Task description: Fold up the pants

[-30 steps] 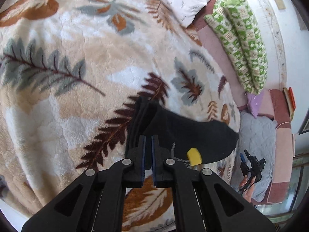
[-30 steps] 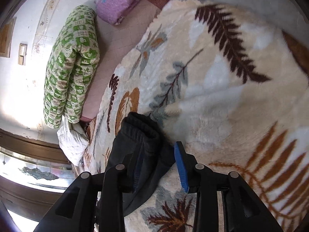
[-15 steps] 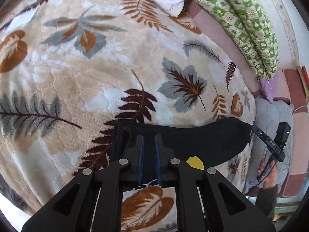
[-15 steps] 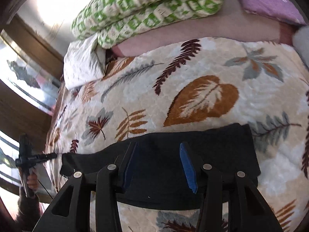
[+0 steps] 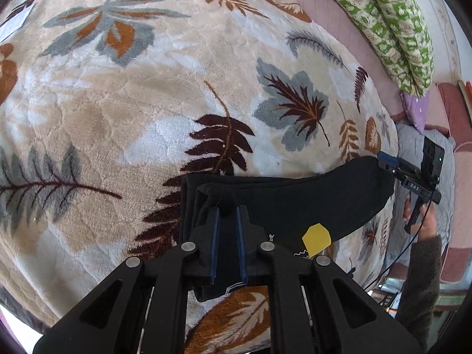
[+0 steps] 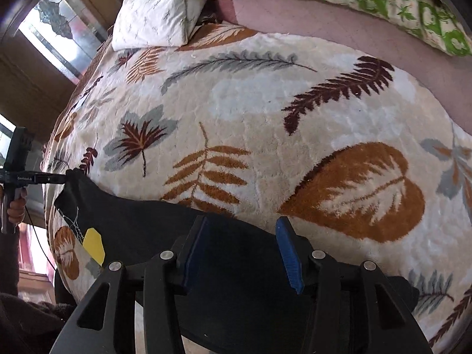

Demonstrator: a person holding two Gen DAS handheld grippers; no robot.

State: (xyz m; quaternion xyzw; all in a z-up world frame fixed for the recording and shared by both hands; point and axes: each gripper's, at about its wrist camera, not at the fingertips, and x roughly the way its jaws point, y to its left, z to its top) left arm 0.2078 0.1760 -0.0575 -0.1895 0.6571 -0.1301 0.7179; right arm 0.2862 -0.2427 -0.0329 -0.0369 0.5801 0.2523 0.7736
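Left wrist view: the left gripper [image 5: 226, 221] has its fingers clamped on one end of the black pants [image 5: 309, 203], which stretch across the leaf-patterned blanket [image 5: 147, 103] to the right gripper [image 5: 386, 159] at the far end. Right wrist view: the right gripper's blue-padded fingers [image 6: 287, 253] stand spread apart over the pants; whether they touch the cloth is unclear.

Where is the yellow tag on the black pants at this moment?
In the left wrist view the yellow tag lies on the black pants, just right of the left hand-held gripper clamping their edge.
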